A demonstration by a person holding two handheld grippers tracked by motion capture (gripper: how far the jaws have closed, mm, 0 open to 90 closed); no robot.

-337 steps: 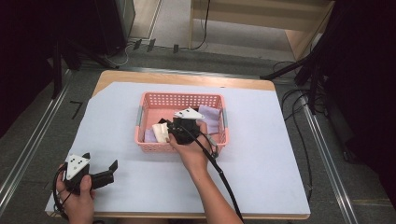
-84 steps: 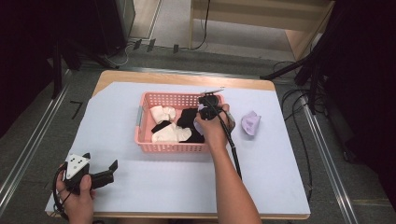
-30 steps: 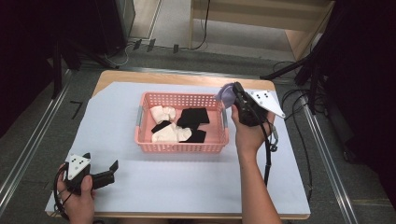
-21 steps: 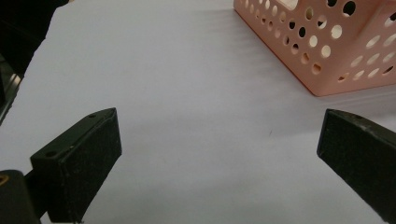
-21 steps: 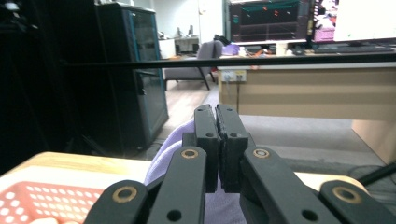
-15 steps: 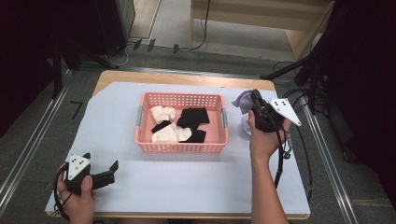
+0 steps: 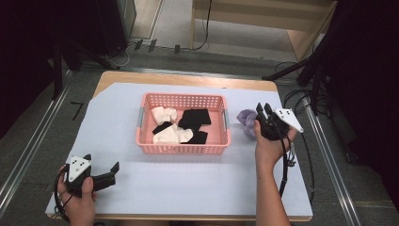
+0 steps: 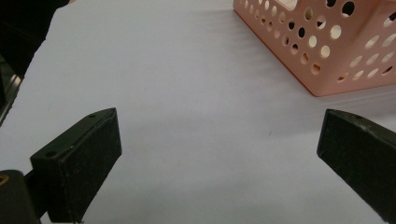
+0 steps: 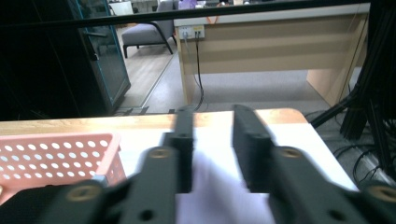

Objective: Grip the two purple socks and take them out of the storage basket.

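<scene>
Left gripper (image 7: pixel 114 169) rested at the near-left corner of the table (image 7: pixel 197 183), held in the left hand (image 7: pixel 77 197); jaws spread wide in the left gripper view, nothing between them, pale sheet below; pink basket (image 8: pixel 327 42) corner ahead of it, apart. Right hand (image 7: pixel 268 141) held the right gripper (image 7: pixel 262 109) at the right of the basket (image 7: pixel 181 148); its jaws were partly open, a gap between them, a lilac cloth (image 7: pixel 245 120) just in front, seemingly let go; grip on it not clear. Basket held white socks (image 7: pixel 164 134) and black socks (image 7: pixel 195 120) piled together; wooden desk (image 9: pixel 280 46) beyond the table edge.
</scene>
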